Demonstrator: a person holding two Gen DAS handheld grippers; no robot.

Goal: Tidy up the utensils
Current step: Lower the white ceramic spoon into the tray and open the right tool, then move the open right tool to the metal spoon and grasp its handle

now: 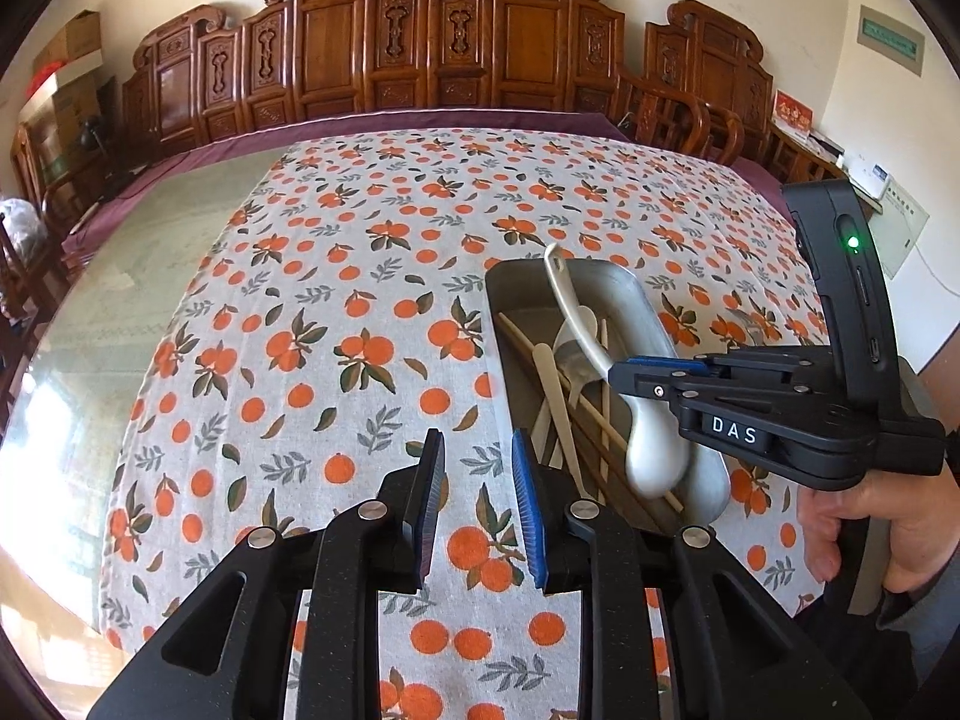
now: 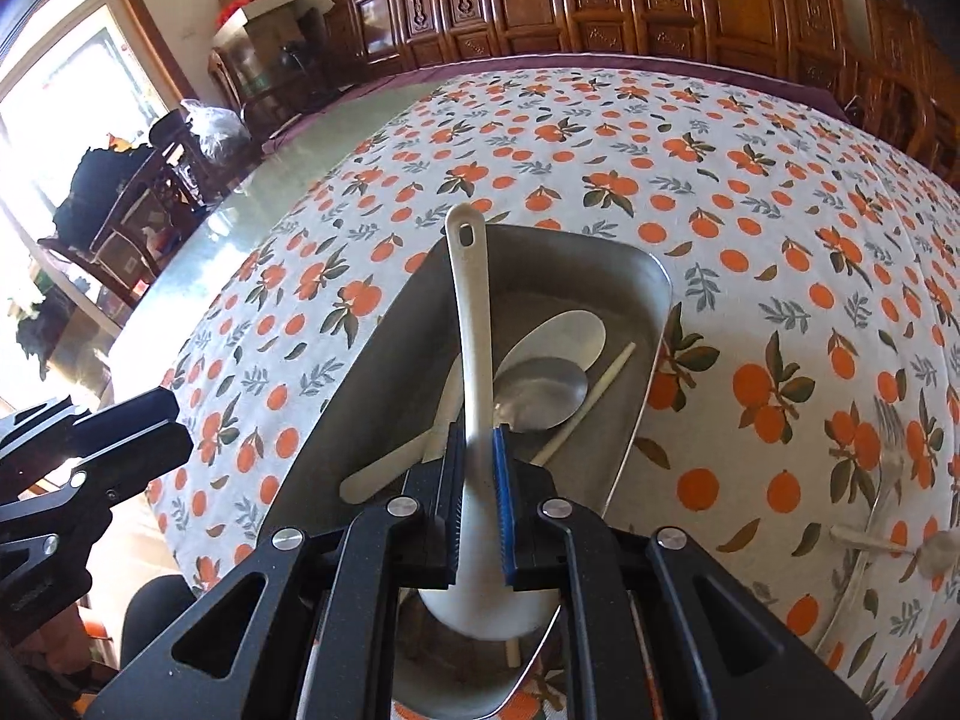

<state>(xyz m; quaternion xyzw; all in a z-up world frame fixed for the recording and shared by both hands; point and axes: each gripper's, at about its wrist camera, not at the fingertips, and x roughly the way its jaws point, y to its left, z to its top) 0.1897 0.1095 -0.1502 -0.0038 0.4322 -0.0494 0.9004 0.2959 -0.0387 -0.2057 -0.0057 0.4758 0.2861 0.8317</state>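
Note:
A metal tray (image 2: 384, 324) (image 1: 624, 283) on the orange-print tablecloth holds a metal spoon (image 2: 543, 387), a white spoon (image 2: 570, 330), chopsticks (image 2: 600, 387) and other pale utensils. My right gripper (image 2: 479, 450) (image 1: 624, 373) is shut on the handle of a white ladle-like spoon (image 2: 469, 324) (image 1: 573, 312), held over the tray with its bowl (image 2: 486, 615) toward the camera. My left gripper (image 1: 477, 450) is open and empty, over the cloth just left of the tray.
A fork (image 2: 887, 468) and a pale utensil (image 2: 870, 543) lie on the cloth to the right of the tray. Carved wooden chairs (image 1: 420, 42) line the table's far side. Bare glass tabletop (image 1: 132, 276) lies to the left.

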